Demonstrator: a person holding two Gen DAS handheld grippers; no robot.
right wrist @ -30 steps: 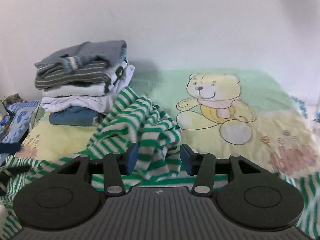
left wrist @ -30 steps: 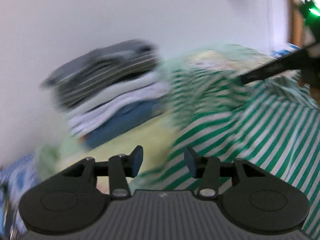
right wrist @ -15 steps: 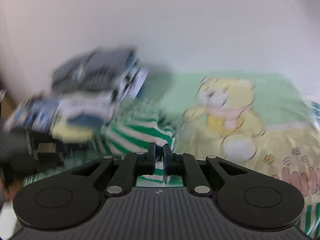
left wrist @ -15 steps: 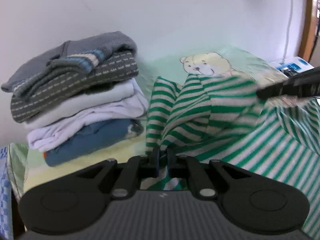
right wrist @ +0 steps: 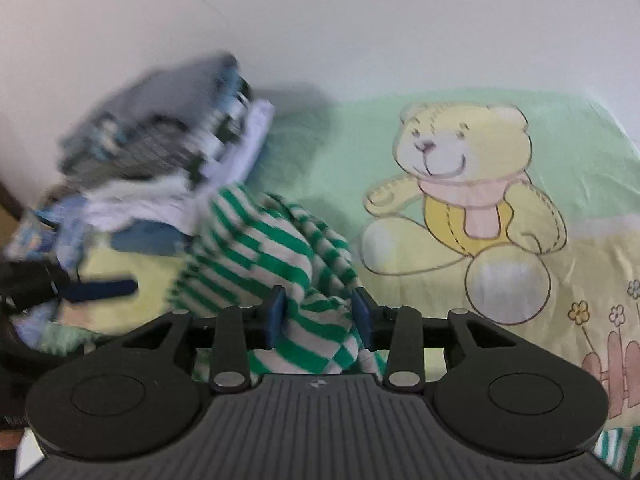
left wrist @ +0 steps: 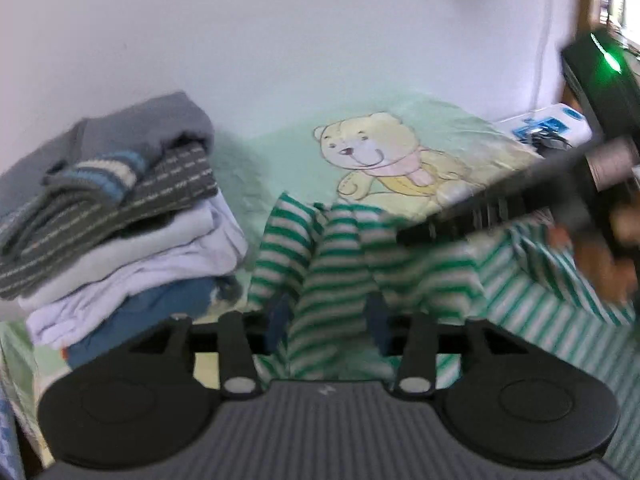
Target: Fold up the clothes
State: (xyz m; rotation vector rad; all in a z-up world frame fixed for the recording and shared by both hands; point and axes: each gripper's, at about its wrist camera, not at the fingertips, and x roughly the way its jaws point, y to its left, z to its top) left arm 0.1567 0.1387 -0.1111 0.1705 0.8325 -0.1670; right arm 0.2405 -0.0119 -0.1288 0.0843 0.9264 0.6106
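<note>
We have the green-and-white striped garment [right wrist: 256, 256] bunched on the teddy-bear sheet [right wrist: 560, 152], its near folds rising between the jaws of both tools and its far edge just beside the stack of folded clothes [left wrist: 120, 216]. The left gripper [left wrist: 326, 324] and right gripper [right wrist: 318, 318] are both opening, with striped cloth between the jaws of each; the pads seem to stand clear of it, though blur makes that hard to confirm. As we judge it, the risk is that the loosened fabric slumps into a heap and loses any fold line, or that a sweep toward the stack topples it. The garment's shape, sleeves and hem are lost in the crumple. Motion smears the stack in the right view, and the housings cover the cloth nearest us.
</note>
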